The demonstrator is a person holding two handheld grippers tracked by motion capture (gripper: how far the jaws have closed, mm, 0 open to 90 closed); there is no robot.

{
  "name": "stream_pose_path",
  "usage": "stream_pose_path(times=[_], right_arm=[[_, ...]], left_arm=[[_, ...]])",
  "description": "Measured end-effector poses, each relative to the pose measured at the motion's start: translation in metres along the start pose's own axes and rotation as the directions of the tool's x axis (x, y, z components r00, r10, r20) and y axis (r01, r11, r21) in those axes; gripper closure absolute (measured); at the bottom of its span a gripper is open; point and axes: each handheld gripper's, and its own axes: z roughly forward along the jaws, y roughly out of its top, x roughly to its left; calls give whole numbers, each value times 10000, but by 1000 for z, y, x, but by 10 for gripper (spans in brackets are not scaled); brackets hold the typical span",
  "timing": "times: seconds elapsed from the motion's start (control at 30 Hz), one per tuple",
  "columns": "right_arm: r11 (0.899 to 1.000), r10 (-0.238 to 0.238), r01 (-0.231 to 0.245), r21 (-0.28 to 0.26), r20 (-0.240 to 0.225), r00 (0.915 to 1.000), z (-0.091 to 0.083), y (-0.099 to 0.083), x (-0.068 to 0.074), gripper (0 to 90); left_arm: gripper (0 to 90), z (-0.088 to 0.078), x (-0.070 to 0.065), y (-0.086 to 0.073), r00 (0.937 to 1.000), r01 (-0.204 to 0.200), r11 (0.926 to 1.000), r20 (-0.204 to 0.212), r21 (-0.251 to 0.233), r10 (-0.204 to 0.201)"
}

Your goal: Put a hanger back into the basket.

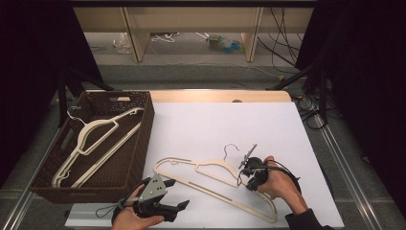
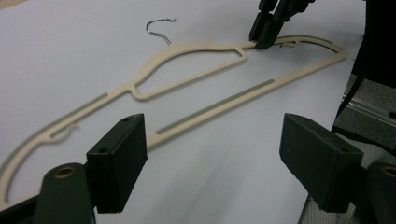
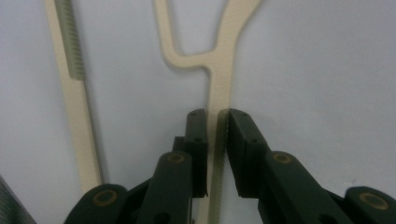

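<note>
Your right gripper (image 3: 216, 116) is clamped on the cream, ridged hanger (image 3: 219, 84), whose arm runs straight between its jaws.

Overhead camera; both tongs cameras share hanger (image 1: 215, 179).

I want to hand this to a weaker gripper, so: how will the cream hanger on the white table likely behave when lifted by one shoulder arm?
The cream hanger looks thin and flat, so probably light. The right gripper is shut on one shoulder arm, far off centre, so the long far end will likely sag or swing. Its ribbed strips may resist slipping, and the wire hook could snag.
</note>
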Motion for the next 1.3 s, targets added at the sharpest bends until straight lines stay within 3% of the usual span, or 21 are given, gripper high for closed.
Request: stream_pose_path(times=[0.03, 0.13, 0.2, 0.27, 0.47, 0.53, 0.63, 0.73, 0.77, 0.83, 0.87, 0.9, 0.97, 1.07, 1.17, 1.3], right_arm=[[10000, -56, 56, -16, -20, 10000, 0, 0, -1, 796], [9992, 395, -395, 31, 47, 9992, 1, 1, 0, 790], [9994, 337, -337, 50, 86, 9994, 1, 2, 0, 785], [9987, 492, -495, 146, 190, 9986, 2, 4, 1, 780], [9978, 52, -77, 663, 379, 9993, 2, 10, 5, 800], [9988, -17, -6, 480, 475, 9989, 2, 9, 6, 802], [9994, -87, 77, 325, 308, 9995, 0, 7, 4, 804], [9988, -427, 419, 270, 293, 9987, -5, 6, 3, 804], [9987, -486, 480, 195, 355, 9982, -6, 6, 5, 805], [9978, -656, 652, 114, 387, 9971, -9, 5, 7, 805], [9980, -630, 628, 63, 447, 9970, -11, 5, 9, 805], [9972, -753, 751, 59, 509, 9959, -13, 4, 10, 805], [9961, -884, 884, 21, 584, 9944, -18, 3, 11, 805], [9950, -1000, 998, 54, 633, 9930, -22, 1, 13, 805], [9930, -1183, 1174, 156, 712, 9904, -24, 1, 16, 805], [9926, -1217, 1216, 66, 785, 9895, -27, 1, 19, 805]], left_arm=[[233, 1, 0, 0, 10000, -47, 10000, 15, -53, 47], [233, 1, 0, 0, 10000, -21, 10000, 14, 45, 21], [233, 1, 1, 0, 9999, -133, 9999, 69, 107, 133], [233, 3, -1, 0, 10000, 14, 10000, 5, -41, -14], [235, 6, 1, 5, 10000, -36, 10000, 81, -58, 37], [237, 12, 3, 9, 9999, -55, 9999, 95, -157, 57], [238, 27, 12, 18, 10000, -52, 9996, -83, -264, 50], [242, 48, 26, 28, 9993, 194, 9998, -334, 52, -192], [243, 56, 29, 31, 9980, 490, 9987, -409, 127, -485], [248, 69, 35, 35, 9979, 279, 9982, -594, 525, -248], [252, 75, 37, 37, 9972, 373, 9974, -674, 615, -331], [257, 80, 40, 39, 9976, 293, 9964, -649, 791, -242], [261, 90, 43, 42, 9969, 538, 9942, -623, 933, -481], [268, 103, 49, 46, 9979, 420, 9930, -538, 1106, -362], [279, 115, 54, 49, 9988, 479, 9909, -202, 1257, -457], [286, 128, 55, 52, 9993, 156, 9866, 309, 1625, -209]])
